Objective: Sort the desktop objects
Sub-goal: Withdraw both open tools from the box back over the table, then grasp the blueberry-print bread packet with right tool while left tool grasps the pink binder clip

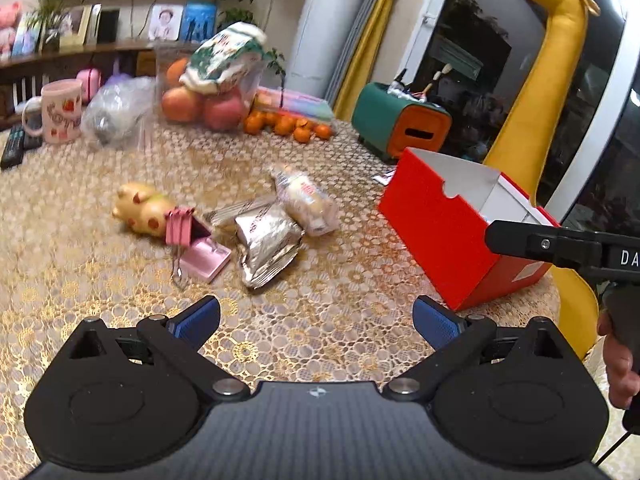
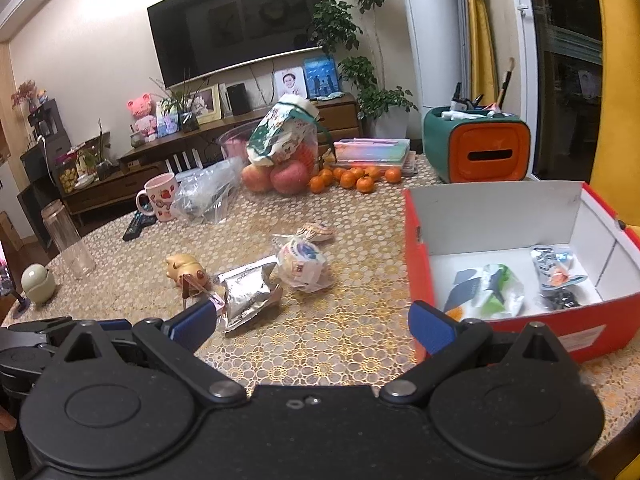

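We hold the left tool [image 1: 316, 322] with its blue pads spread wide and nothing between them, hovering over bare lace cloth. Our right tool [image 2: 310, 322] is likewise released and empty, its right pad just beside the red box [image 2: 424, 264].

Just ahead of the left tool lies a crinkled silver snack packet [image 1: 266, 246]; its print is too blurred to read. Touching it on the far side is a clear-wrapped bun [image 1: 306, 200] with a red label we cannot make out. To the left sit a pink binder clip [image 1: 182, 222] on a pink pad, and a small yellow pig toy [image 1: 138, 208] against it.

The red box stands open at the desk's right edge, white inside, holding a green-and-white packet [image 2: 498, 288], a silver pouch [image 2: 554, 264] and something small and black [image 2: 560, 300]. A white label on its outer wall is illegible.

In the left view the right tool's black arm reads "DA" before the frame cuts it off.

The desk [image 1: 340, 288] wears a gold-and-white lace cloth. Farther back are a pink mug [image 1: 60, 114] with blurred lettering, apples [image 1: 224, 110] under a bag, loose mandarins [image 1: 288, 126], and a green-and-orange organiser [image 1: 402, 122]. Beyond stand a wall television [image 2: 236, 20], a wooden sideboard with photo frames, a potted plant and yellow curtains.
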`<move>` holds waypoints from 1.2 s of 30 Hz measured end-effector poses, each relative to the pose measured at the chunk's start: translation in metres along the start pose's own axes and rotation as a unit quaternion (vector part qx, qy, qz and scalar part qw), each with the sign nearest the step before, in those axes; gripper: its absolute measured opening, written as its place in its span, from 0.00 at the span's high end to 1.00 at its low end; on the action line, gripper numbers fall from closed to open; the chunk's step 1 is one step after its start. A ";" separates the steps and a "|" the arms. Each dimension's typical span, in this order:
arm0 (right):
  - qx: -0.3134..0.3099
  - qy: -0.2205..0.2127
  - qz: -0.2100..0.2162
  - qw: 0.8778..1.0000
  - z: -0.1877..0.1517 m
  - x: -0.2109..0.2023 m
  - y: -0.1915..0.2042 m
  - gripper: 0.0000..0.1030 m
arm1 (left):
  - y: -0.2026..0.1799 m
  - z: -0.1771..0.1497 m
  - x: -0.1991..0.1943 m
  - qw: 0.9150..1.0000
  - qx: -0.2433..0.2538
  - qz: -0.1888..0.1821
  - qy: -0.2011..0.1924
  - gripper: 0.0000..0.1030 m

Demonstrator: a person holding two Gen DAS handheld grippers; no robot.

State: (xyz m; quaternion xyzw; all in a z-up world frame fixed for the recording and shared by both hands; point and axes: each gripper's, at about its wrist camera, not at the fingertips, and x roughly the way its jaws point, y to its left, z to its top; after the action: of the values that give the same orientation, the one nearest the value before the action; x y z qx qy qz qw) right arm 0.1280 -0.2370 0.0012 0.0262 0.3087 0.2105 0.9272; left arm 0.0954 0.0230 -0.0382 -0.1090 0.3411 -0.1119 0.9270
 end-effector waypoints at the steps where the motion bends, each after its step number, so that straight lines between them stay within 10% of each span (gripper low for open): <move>1: -0.001 0.002 0.001 1.000 0.000 0.004 0.001 0.01 | 0.004 0.000 0.002 1.000 -0.002 0.007 0.001 0.00; 36: -0.022 0.069 -0.012 0.997 0.036 0.168 0.011 0.13 | 0.066 0.036 0.086 0.995 -0.003 0.095 -0.033 0.01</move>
State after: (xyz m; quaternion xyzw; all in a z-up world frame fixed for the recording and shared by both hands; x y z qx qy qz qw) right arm 0.2663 -0.1558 -0.0624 -0.0129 0.3672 0.2070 0.9067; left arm 0.1920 0.0656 -0.0821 -0.0825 0.3198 -0.0185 0.9437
